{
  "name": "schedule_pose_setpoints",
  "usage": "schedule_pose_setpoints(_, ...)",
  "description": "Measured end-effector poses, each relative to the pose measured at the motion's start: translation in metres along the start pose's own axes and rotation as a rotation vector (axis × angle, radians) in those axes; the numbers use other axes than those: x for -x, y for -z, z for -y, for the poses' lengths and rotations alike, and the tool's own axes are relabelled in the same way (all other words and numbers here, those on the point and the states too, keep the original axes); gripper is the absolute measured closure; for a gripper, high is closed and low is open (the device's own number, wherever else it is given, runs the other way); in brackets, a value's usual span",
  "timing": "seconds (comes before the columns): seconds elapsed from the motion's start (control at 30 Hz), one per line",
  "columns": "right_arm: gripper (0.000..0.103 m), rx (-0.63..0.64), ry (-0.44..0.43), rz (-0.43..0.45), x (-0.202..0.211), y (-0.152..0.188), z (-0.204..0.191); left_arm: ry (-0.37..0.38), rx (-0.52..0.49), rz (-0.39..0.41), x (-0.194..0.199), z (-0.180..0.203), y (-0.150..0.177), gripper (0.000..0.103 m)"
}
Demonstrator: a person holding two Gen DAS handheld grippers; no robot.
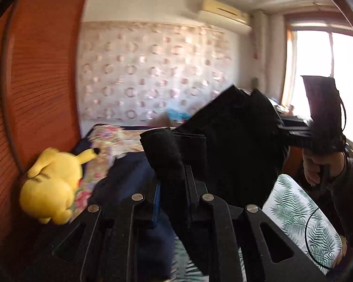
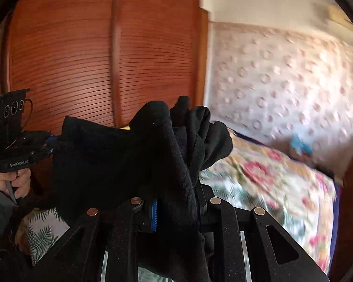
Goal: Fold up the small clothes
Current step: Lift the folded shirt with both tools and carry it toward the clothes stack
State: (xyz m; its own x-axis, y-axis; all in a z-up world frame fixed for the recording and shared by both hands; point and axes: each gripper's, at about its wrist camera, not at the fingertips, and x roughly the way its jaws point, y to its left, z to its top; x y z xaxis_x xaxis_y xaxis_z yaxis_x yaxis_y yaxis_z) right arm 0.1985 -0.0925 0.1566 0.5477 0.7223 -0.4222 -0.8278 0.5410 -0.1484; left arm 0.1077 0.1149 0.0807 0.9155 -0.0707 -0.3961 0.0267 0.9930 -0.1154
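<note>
Left wrist: black garment (image 1: 235,141) pinched aloft by both tongs (image 1: 174,164), bunched. Thin grip; could slip, crease unevenly.

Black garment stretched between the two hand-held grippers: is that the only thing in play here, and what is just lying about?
In play:
black garment
left hand-held gripper, clamped on it
right hand-held gripper, clamped on it

Lying about:
yellow plush toy
floral bedspread
leaf-print sheet
wooden wardrobe doors
air conditioner
</note>
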Motion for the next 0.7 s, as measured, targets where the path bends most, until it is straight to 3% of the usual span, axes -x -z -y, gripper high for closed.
schedule_pose_setpoints(0.27,0.081,0.192,-0.083,-0.067,-0.134,-0.049,-0.018,-0.184,0.107,-0.067,-0.016,-0.067,0.048,0.086)
schedule_pose_setpoints(0.43,0.074,0.196,-0.054,-0.142,-0.200,-0.062,-0.027,-0.219,0.132,-0.132,-0.029,-0.081,0.077,0.086)
schedule_pose_setpoints(0.53,0.052,0.135,0.085,-0.165,-0.216,-0.065,-0.005,-0.228,0.138,-0.149,-0.035,-0.081,0.082,0.085)
schedule_pose_setpoints(0.6,0.048,0.085,0.160,-0.135,-0.214,-0.067,0.011,-0.239,0.134,-0.147,-0.037,-0.081,0.081,0.084)
schedule_pose_setpoints(0.63,0.048,0.065,0.156,-0.117,-0.211,-0.066,0.016,-0.241,0.128,-0.142,-0.032,-0.082,0.083,0.081)
schedule_pose_setpoints(0.7,0.048,0.033,0.063,-0.079,-0.202,-0.060,0.022,-0.257,0.110,-0.117,-0.024,-0.078,0.084,0.067)
